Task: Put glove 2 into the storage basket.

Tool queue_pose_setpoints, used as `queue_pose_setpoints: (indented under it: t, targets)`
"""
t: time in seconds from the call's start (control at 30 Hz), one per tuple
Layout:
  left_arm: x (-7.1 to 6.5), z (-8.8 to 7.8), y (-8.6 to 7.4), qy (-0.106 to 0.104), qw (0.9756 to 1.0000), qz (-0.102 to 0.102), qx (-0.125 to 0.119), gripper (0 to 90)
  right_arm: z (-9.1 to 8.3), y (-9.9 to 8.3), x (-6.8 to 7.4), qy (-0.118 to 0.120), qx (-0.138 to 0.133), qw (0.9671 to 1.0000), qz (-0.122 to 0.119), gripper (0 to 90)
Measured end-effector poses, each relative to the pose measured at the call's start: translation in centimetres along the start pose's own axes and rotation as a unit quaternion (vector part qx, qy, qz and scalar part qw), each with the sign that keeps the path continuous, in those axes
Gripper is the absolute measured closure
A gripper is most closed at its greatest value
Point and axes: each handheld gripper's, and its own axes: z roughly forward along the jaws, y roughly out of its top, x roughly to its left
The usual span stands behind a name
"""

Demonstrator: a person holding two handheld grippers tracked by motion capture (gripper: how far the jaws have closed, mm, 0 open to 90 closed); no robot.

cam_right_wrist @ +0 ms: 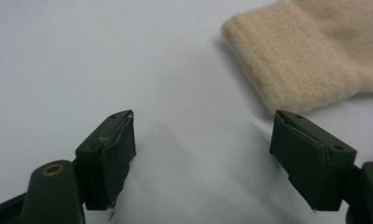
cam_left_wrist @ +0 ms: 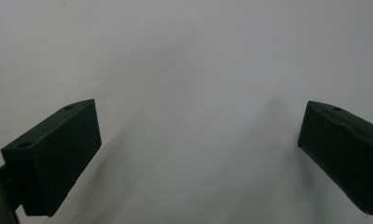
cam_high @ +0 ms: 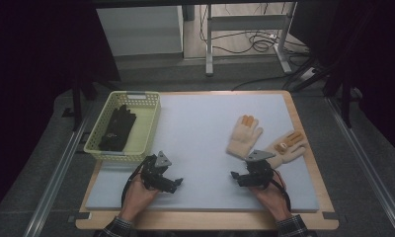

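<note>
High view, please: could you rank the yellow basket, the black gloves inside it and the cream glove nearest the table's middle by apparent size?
1. Yellow basket, clearly largest.
2. Black gloves in the basket.
3. Cream glove.
The last two look close; the black gloves lie bunched, so that order is unsure.

The high view is dim overall; the pale mat (cam_high: 205, 128) in the middle of the frame is the brightest part, while the upper left and right edges sink into near black; shadows there are soft and short. The left gripper view is grey, hazy and soft, with faint smeared shadows running up from the bottom corners. The right gripper view is brighter and sharper; the beige glove (cam_right_wrist: 310, 51) at upper right shows its knit clearly.
</note>
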Motion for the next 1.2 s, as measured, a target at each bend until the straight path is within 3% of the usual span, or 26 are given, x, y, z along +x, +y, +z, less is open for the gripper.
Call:
queue_pose_setpoints:
  t: [0.13,0.3,0.43,0.67,0.87,0.97,1.1,1.2]
  targets:
    - [0.7,0.2,-0.7,-0.027,0.9989,-0.035,-0.013,0.0,0.0,0.0,0.0,0.0,0.0,1.0,0.001,22.2]
    - [0.6,0.3,-0.7,-0.022,0.9992,-0.03,-0.011,0.4,-0.1,0.0,-0.1,0.003,-0.002,1.0,0.003,23.7]
    - [0.6,0.3,-0.7,-0.022,0.9992,-0.03,-0.012,0.4,-0.5,0.2,-0.5,0.011,-0.004,0.9998,0.019,27.6]
    - [0.6,0.3,-0.7,-0.022,0.9992,-0.031,-0.012,0.6,-1.2,2.0,-2.3,-0.019,-0.019,0.9995,0.016,38.2]
    - [0.6,0.3,-0.7,-0.022,0.9992,-0.032,-0.013,0.7,0.1,4.4,-4.6,-0.042,-0.016,0.9987,0.022,44.7]
    - [0.6,0.3,-0.7,-0.022,0.9992,-0.032,-0.013,0.7,1.3,5.4,-6.0,-0.048,-0.013,0.9981,0.035,43.0]
    - [0.6,0.3,-0.7,-0.022,0.9992,-0.032,-0.013,0.7,2.9,6.2,-7.5,-0.06,-0.009,0.9971,0.045,31.7]
    - [0.6,0.3,-0.7,-0.022,0.9992,-0.032,-0.013,0.7,4.1,6.7,-8.3,-0.055,-0.01,0.997,0.054,24.4]
